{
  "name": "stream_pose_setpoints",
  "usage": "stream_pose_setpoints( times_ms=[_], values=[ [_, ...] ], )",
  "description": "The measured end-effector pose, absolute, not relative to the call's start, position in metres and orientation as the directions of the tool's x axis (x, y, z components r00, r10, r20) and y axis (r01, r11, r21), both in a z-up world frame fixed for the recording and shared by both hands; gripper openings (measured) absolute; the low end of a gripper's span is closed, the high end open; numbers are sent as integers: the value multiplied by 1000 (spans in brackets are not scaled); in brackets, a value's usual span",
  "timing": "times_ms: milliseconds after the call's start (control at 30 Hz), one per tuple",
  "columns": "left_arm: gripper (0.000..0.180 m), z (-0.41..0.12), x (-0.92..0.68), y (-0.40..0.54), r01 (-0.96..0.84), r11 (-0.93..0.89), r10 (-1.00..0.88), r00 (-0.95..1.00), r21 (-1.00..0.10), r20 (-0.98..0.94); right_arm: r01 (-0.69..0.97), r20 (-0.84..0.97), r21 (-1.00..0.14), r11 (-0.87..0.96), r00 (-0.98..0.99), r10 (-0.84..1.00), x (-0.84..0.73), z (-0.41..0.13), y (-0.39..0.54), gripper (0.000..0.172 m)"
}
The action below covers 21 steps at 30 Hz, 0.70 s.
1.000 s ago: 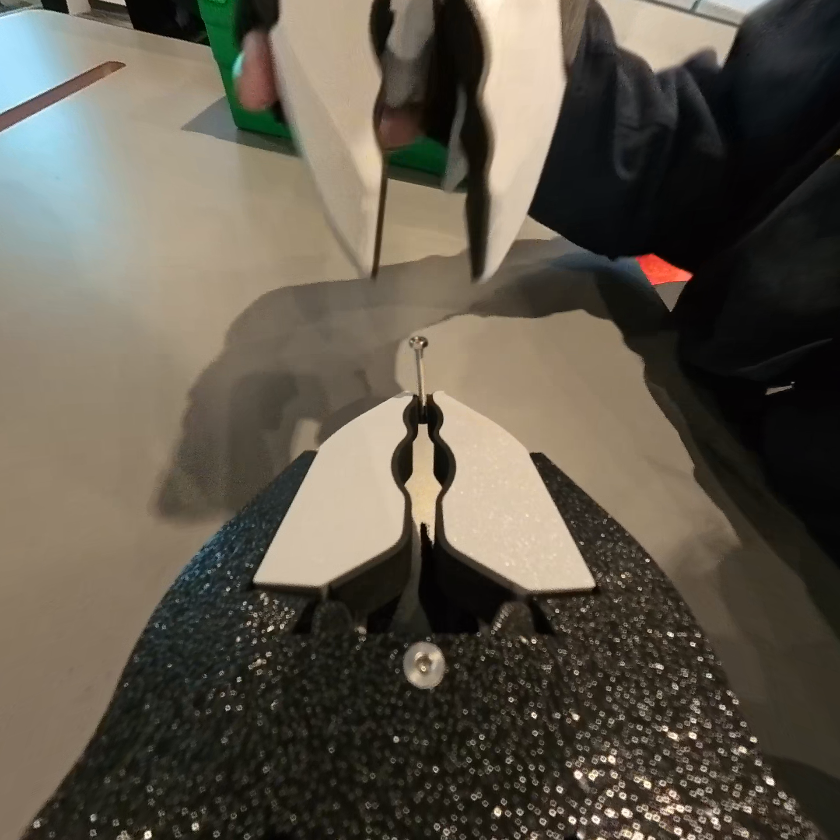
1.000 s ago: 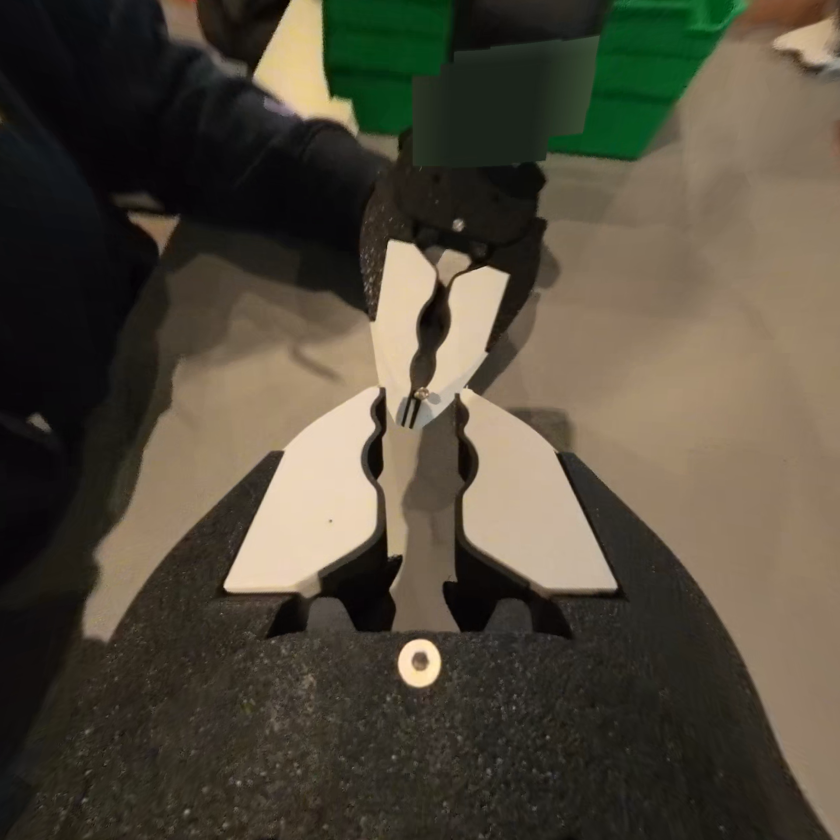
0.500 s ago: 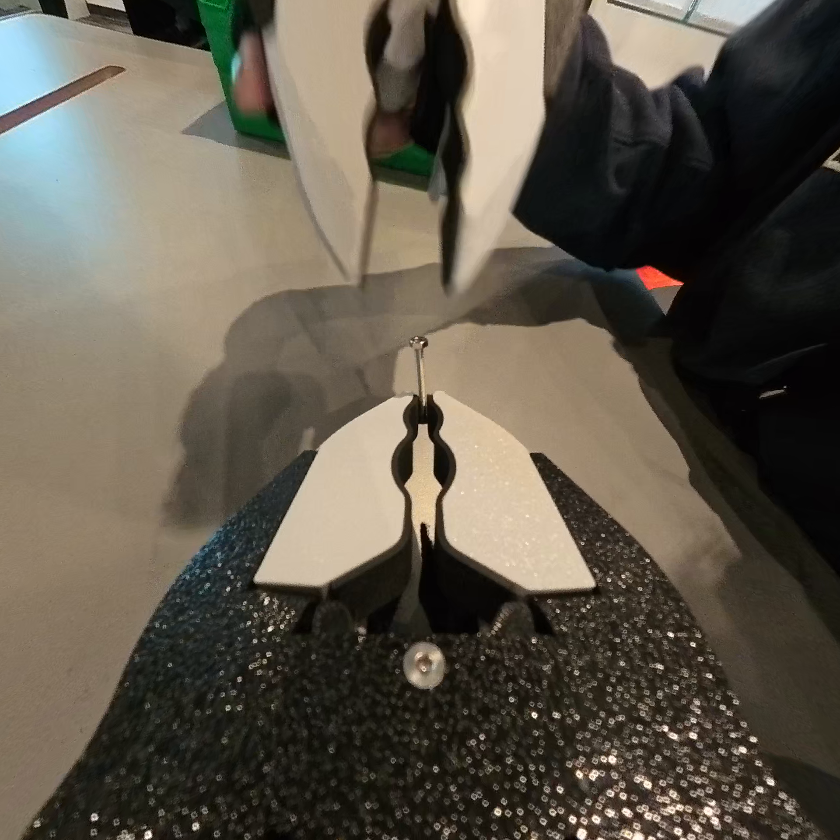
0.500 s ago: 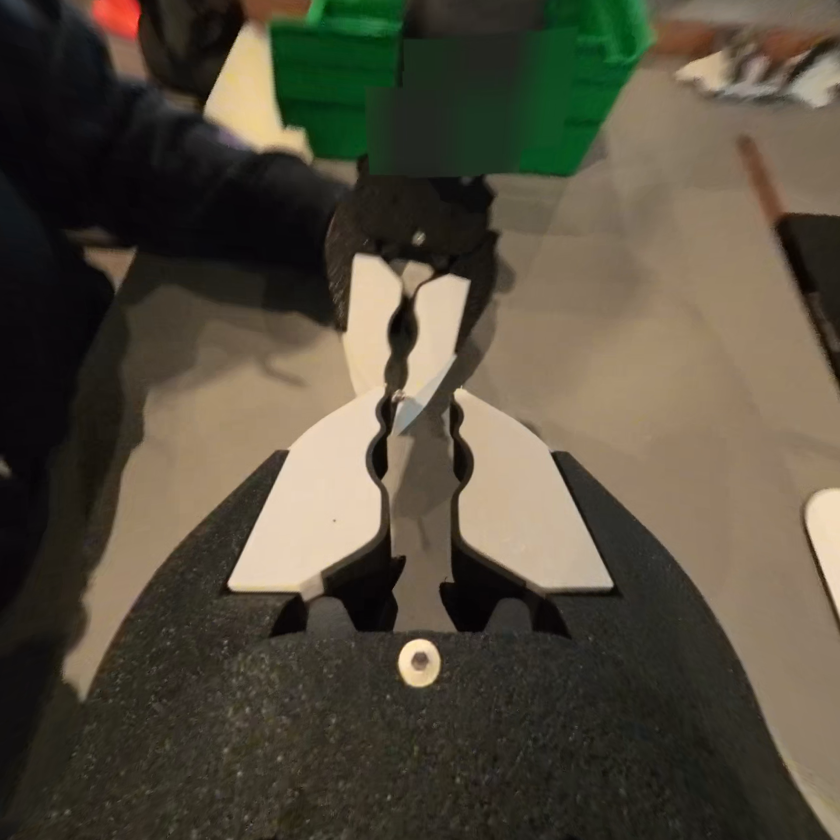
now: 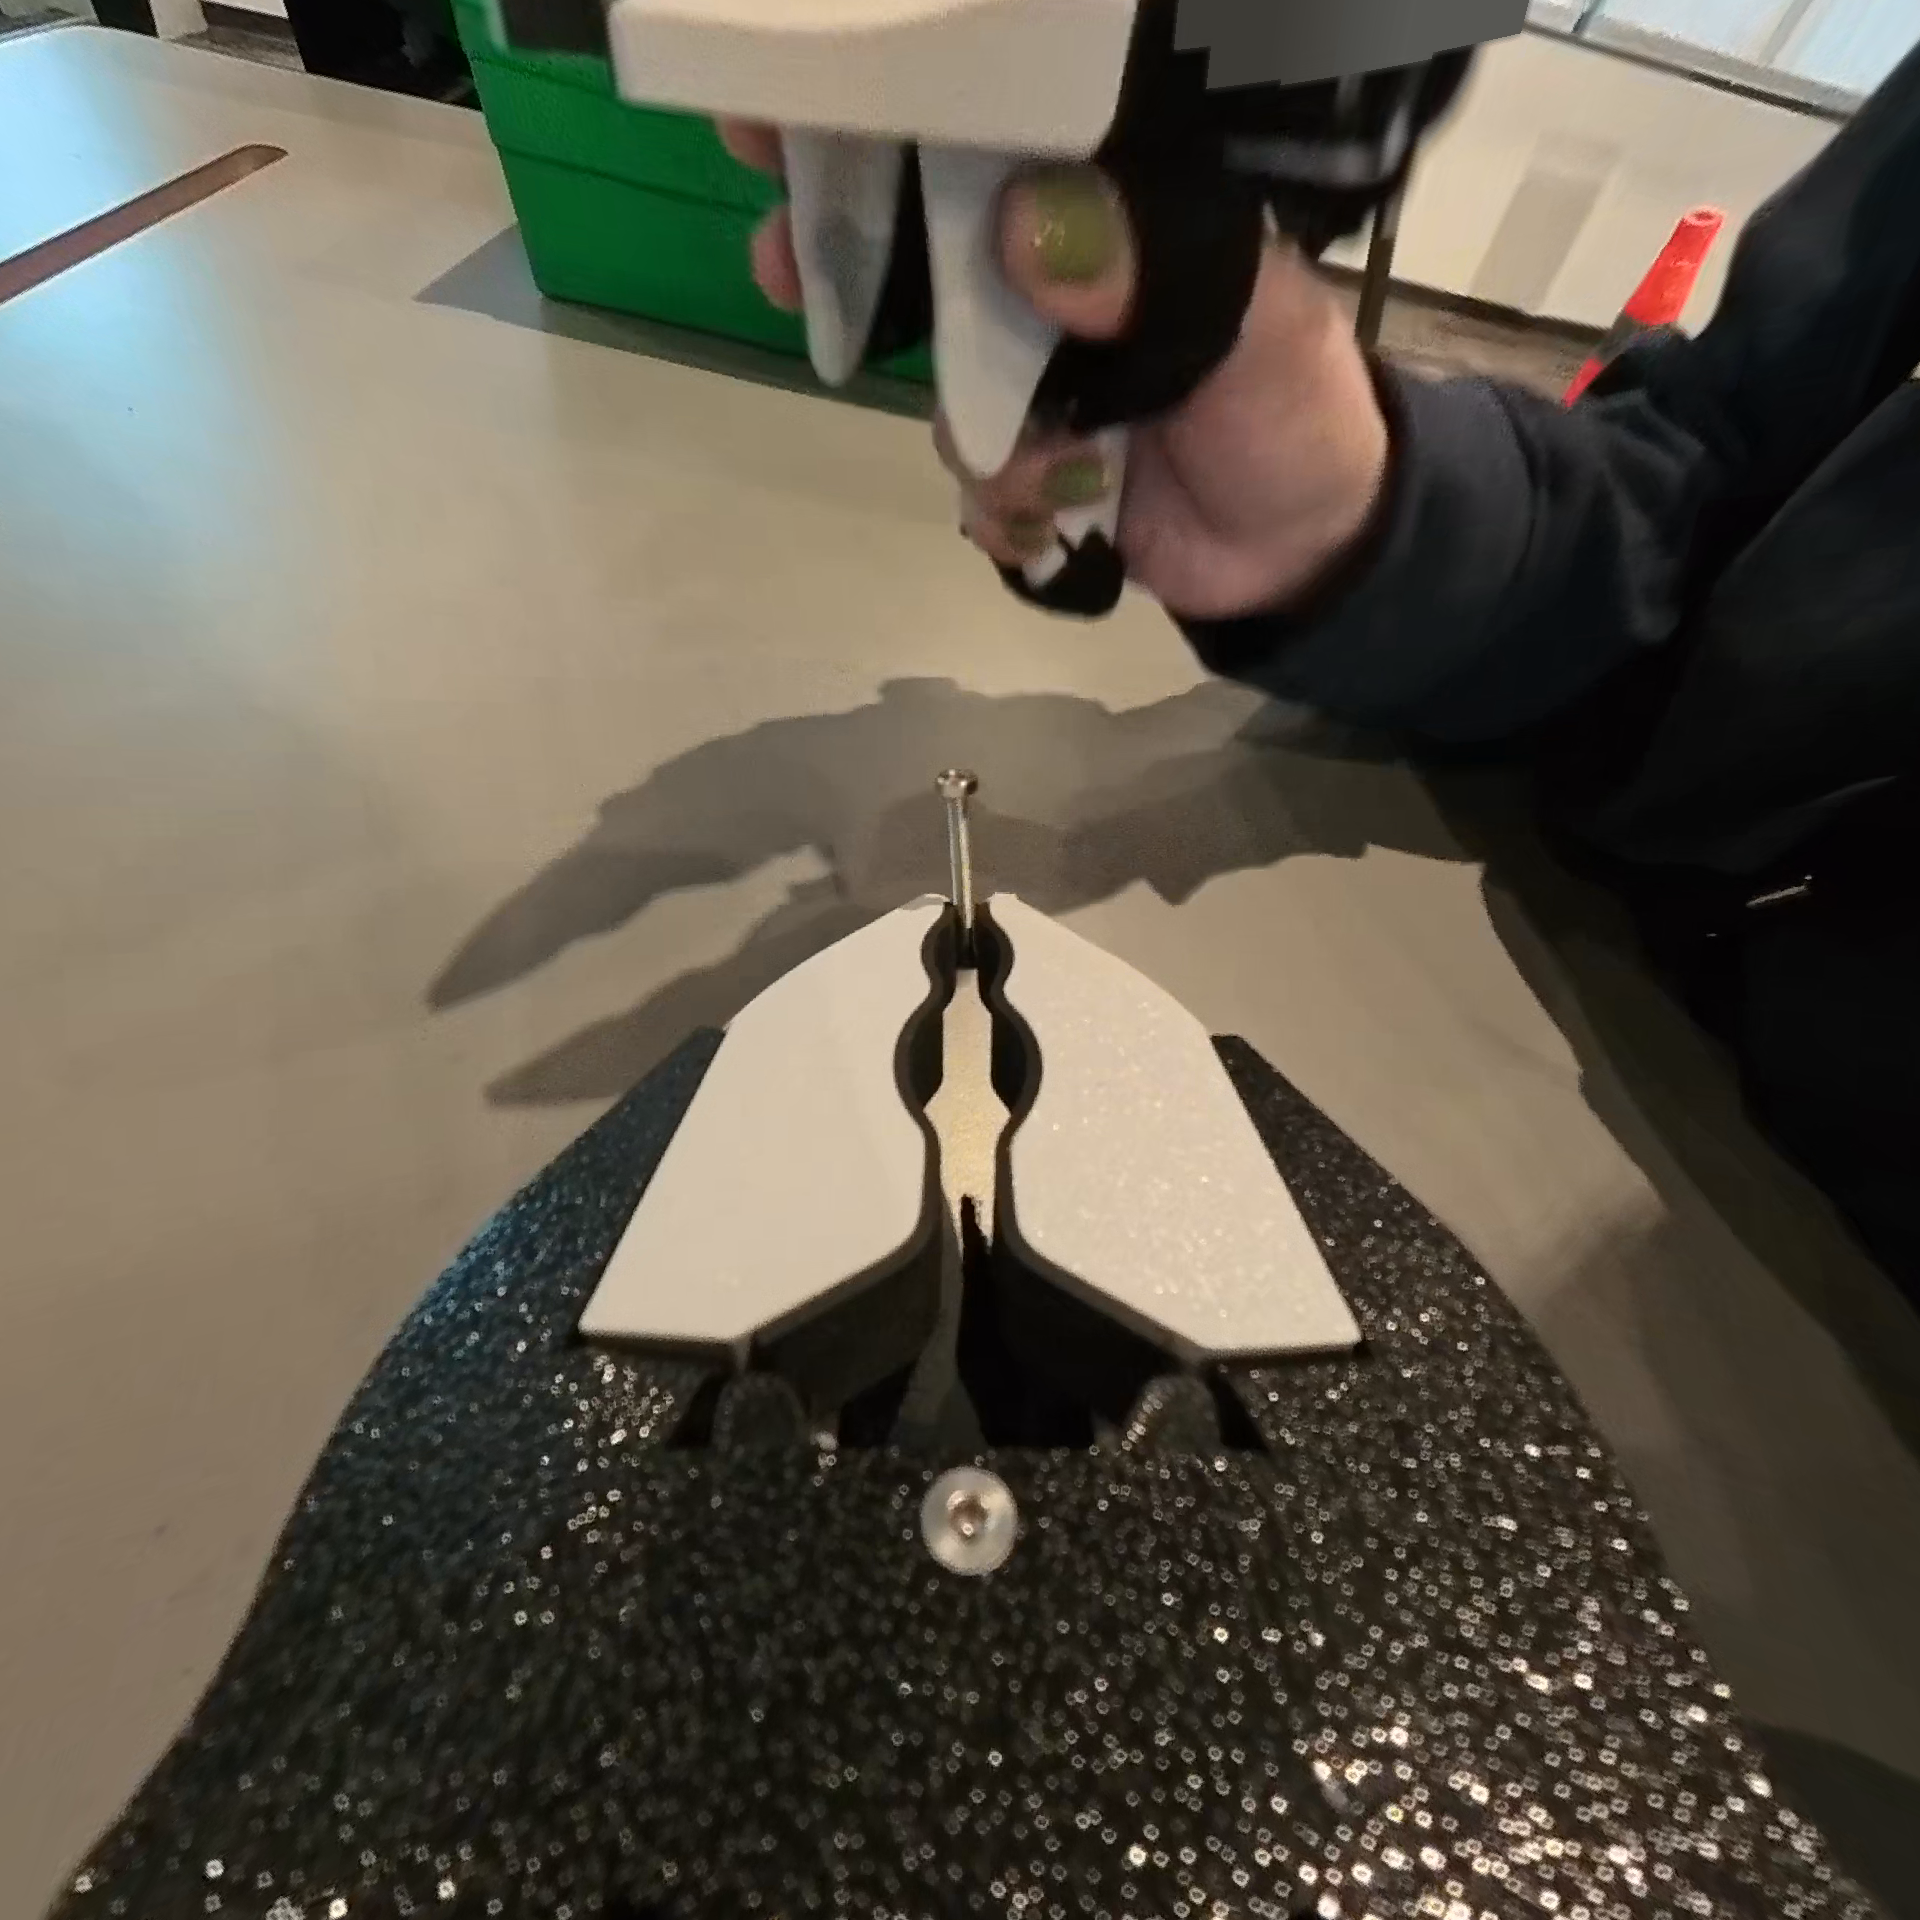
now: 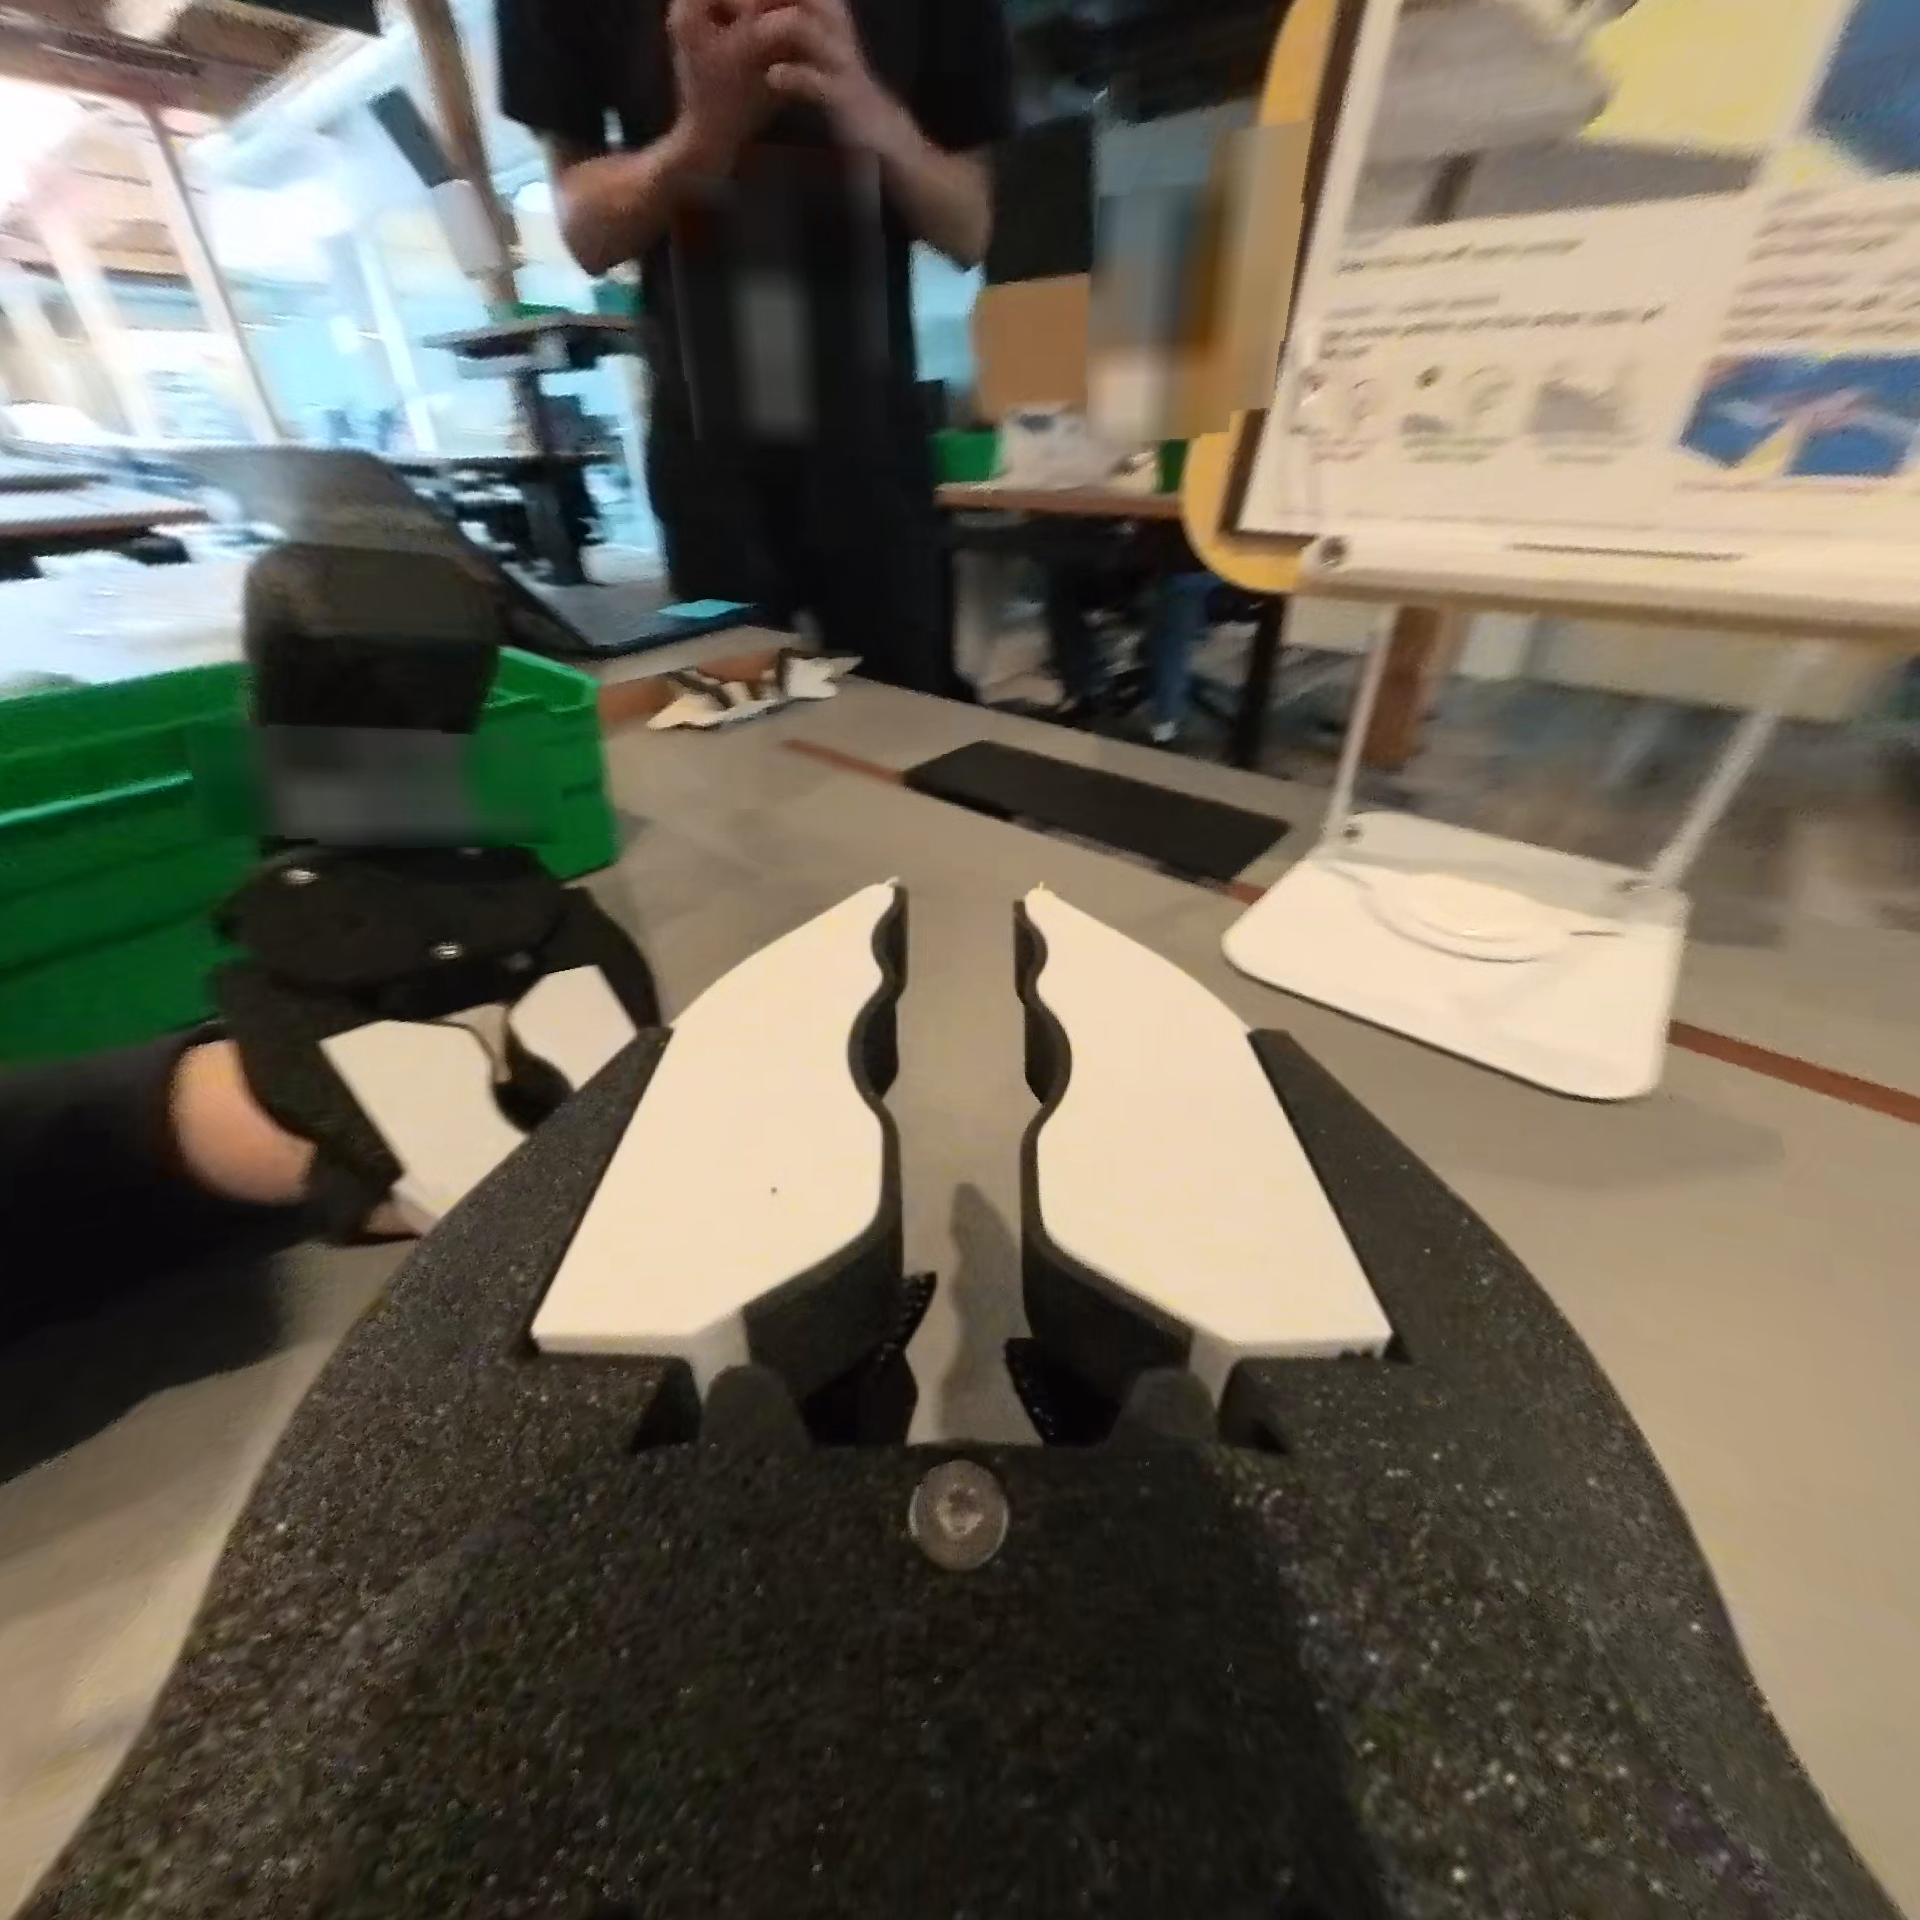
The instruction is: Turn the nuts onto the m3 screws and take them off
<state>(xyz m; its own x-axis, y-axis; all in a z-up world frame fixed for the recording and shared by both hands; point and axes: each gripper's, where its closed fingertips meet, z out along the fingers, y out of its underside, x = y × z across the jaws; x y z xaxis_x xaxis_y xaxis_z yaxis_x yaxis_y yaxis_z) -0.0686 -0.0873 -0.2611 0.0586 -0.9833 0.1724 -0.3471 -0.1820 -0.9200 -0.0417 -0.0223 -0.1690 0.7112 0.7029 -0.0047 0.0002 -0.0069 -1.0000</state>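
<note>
My left gripper (image 5: 966, 920) is shut on a thin silver screw (image 5: 958, 847). The screw stands out from the fingertips with its head (image 5: 954, 779) away from me, above the grey table (image 5: 312, 623). The shaft that shows is bare; I see no nut. My right gripper (image 6: 961, 894) is open, with only table showing between its white fingers (image 6: 769, 1122). In the left wrist view the right gripper (image 5: 904, 405) hangs high above the screw in a person's hand (image 5: 1247, 499), fingers pointing down. The left gripper's black body (image 6: 395, 914) shows at the left of the right wrist view.
A green crate (image 5: 644, 208) stands on the table behind the grippers and also shows in the right wrist view (image 6: 104, 831). A white stand base (image 6: 1455, 966) and a black mat (image 6: 1091, 810) lie ahead on the right. A person (image 6: 779, 312) stands beyond the table. A poster board (image 6: 1610, 260) is at upper right. The gap from one gripper's tips to the other's is roughly 12 centimetres.
My right gripper has pulled away from the screw head, risen and swung right to face the room; its jaws have narrowed somewhat. My left gripper has kept still, shut on the screw.
</note>
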Motion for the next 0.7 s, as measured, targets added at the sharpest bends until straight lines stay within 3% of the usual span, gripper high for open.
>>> stream_pose_setpoints(
  times_ms=[167, 267, 367, 600, 700],
  values=[
    [3, -261, -69, -88, -347, -180, -984, 57, -920, 171, 61, 65, -998, 29, 760, 646, -36, -171, -22, 11],
    [3, -261, -69, -87, -341, -186, -983, 55, -921, 177, 145, 139, -988, 59, 635, 759, -48, -163, -22, 0],
    [3, -260, -69, -87, -336, -188, -982, 56, -923, 179, 217, 158, -974, 60, 469, 869, -65, -154, -20, 0],
    [3, -260, -69, -87, -339, -187, -982, 57, -922, 178, 174, 139, -983, 54, 523, 841, -58, -160, -26, 0],
    [3, -260, -69, -87, -337, -192, -981, 55, -922, 184, 272, 234, -951, 147, 324, 916, -65, -165, -44, 6]
  ],
)
